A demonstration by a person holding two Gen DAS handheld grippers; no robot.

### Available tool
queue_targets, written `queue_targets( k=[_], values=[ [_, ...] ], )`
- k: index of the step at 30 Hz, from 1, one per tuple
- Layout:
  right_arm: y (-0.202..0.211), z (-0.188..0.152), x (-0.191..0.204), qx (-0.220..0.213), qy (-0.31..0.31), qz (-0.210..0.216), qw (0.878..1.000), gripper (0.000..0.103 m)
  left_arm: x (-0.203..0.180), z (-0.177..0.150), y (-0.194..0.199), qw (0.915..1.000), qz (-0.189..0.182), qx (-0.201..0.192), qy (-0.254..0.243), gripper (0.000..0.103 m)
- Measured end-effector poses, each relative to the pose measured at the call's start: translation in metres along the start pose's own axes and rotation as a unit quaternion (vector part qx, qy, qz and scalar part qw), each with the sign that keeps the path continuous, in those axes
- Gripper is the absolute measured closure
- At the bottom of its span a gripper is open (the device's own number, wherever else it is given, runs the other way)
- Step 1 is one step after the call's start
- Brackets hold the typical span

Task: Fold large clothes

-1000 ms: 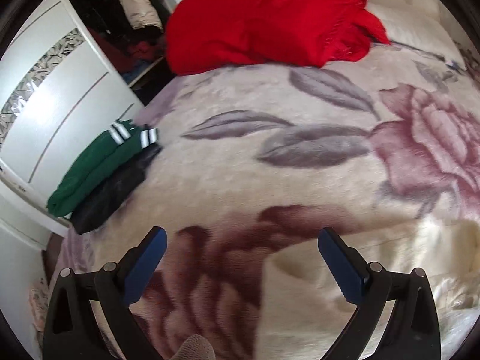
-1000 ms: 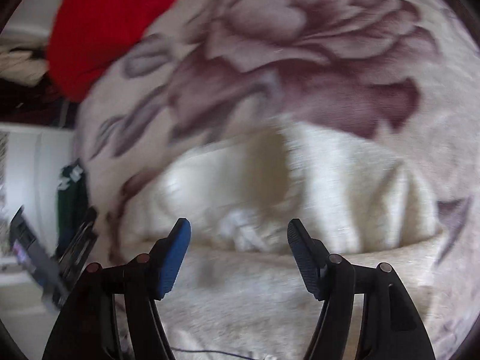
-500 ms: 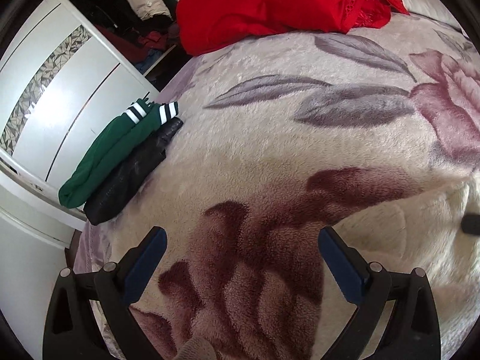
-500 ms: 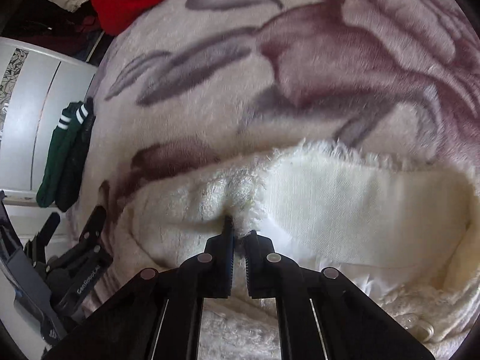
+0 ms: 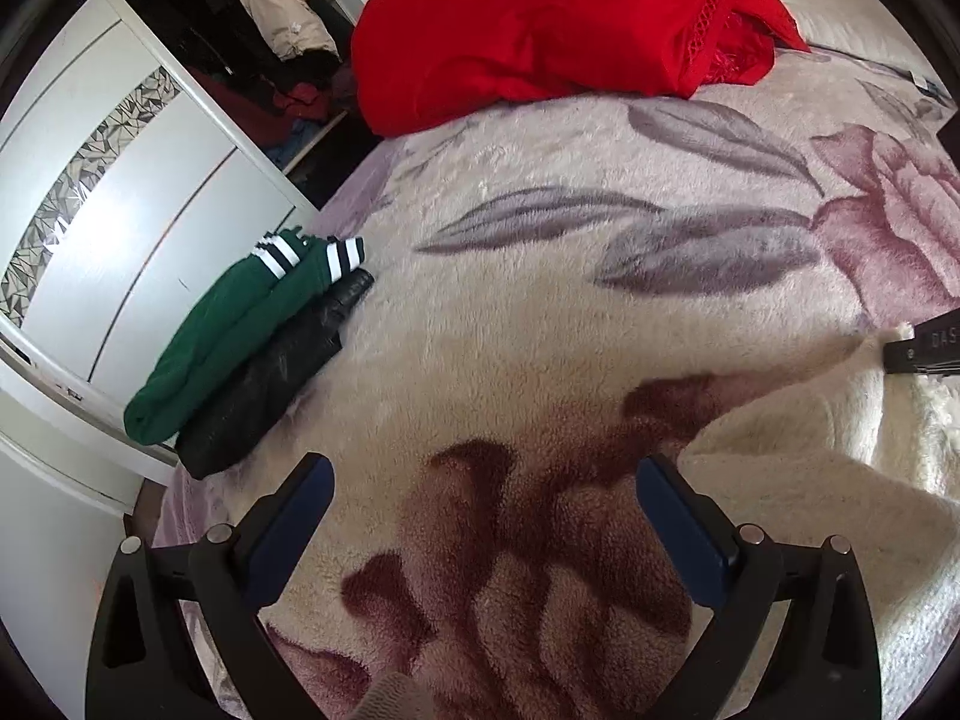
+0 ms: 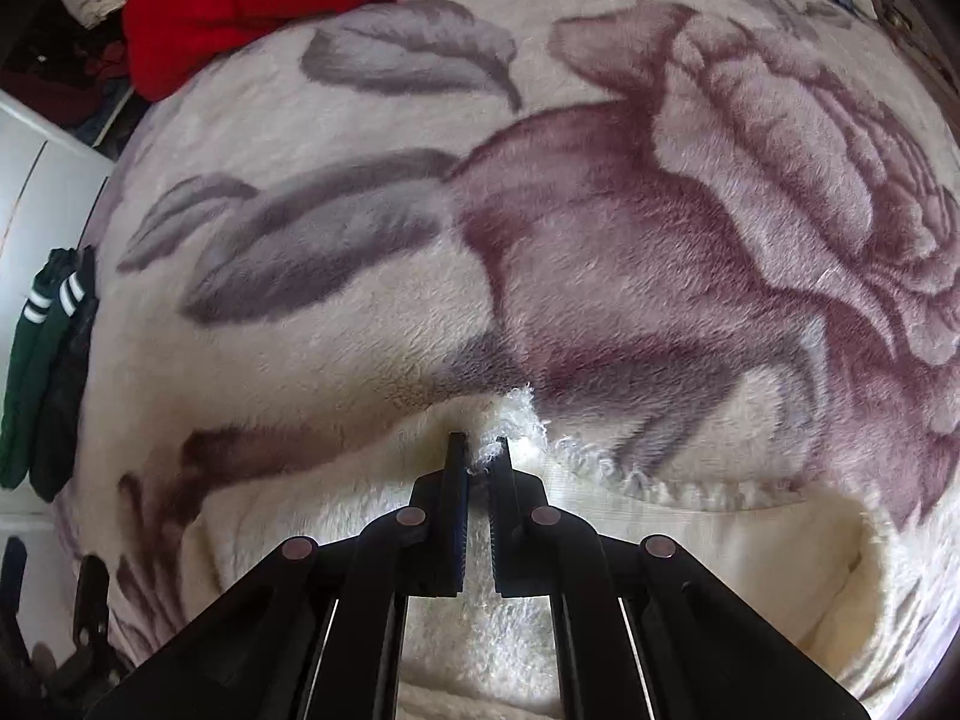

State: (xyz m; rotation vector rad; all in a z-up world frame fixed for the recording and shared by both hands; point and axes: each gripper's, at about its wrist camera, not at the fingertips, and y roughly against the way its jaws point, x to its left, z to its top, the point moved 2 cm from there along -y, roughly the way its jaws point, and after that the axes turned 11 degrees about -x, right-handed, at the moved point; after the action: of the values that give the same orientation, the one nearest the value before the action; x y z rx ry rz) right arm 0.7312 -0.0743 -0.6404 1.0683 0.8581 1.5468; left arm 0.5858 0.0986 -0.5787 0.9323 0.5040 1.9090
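Two folded garments (image 5: 240,348) lie on the floral blanket (image 5: 540,312).

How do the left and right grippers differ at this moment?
The left gripper is open with nothing between its fingers; the right gripper is shut on the cream garment. The left hovers over bare flowered blanket; the right sits at the garment's fringed edge. Both point down at the bed and have blue-padded black fingers.
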Motion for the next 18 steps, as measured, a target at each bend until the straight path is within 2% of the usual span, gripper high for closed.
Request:
queue_targets(
  k=[1,3,4,5,8,10,12,15,16,18],
  values=[
    [-0.004,-0.001,-0.002,0.01,-0.008,0.008,1.0,0.095,0.001,-0.002,0.003,1.0,-0.001,-0.001,0.0,0.0],
    [-0.001,-0.004,-0.012,0.037,-0.049,0.046,0.997,0.078,0.005,-0.007,0.011,0.9999,-0.013,-0.004,-0.004,0.0],
    [0.008,-0.008,-0.019,0.051,-0.06,0.069,0.994,0.056,0.006,-0.009,0.015,0.9998,-0.017,-0.006,-0.005,0.0],
    [0.027,-0.014,-0.032,0.054,-0.071,0.084,0.992,0.041,0.007,-0.013,0.021,0.9997,-0.022,-0.009,-0.006,0.0],
    [0.096,-0.038,-0.082,0.025,-0.09,0.091,0.991,0.04,0.01,-0.025,0.045,0.9988,-0.048,-0.012,0.0,0.0],
    [0.138,-0.065,-0.118,0.002,-0.102,0.074,0.992,0.04,0.011,-0.038,0.063,0.9974,-0.071,0.0,0.011,0.0],
    [0.182,-0.106,-0.165,-0.011,-0.119,0.013,0.993,0.04,0.01,-0.049,0.078,0.9949,-0.096,0.016,0.027,0.0],
    [0.224,-0.171,-0.229,-0.008,-0.153,-0.08,0.985,0.04,0.002,-0.073,0.103,0.9911,-0.121,0.043,0.034,0.0],
    [0.232,-0.195,-0.25,0.004,-0.171,-0.102,0.98,0.04,-0.003,-0.081,0.11,0.99,-0.128,0.051,0.033,0.0],
    [0.236,-0.238,-0.287,0.029,-0.217,-0.105,0.97,0.04,-0.019,-0.102,0.123,0.9886,-0.134,0.067,0.018,0.0]
  ],
)
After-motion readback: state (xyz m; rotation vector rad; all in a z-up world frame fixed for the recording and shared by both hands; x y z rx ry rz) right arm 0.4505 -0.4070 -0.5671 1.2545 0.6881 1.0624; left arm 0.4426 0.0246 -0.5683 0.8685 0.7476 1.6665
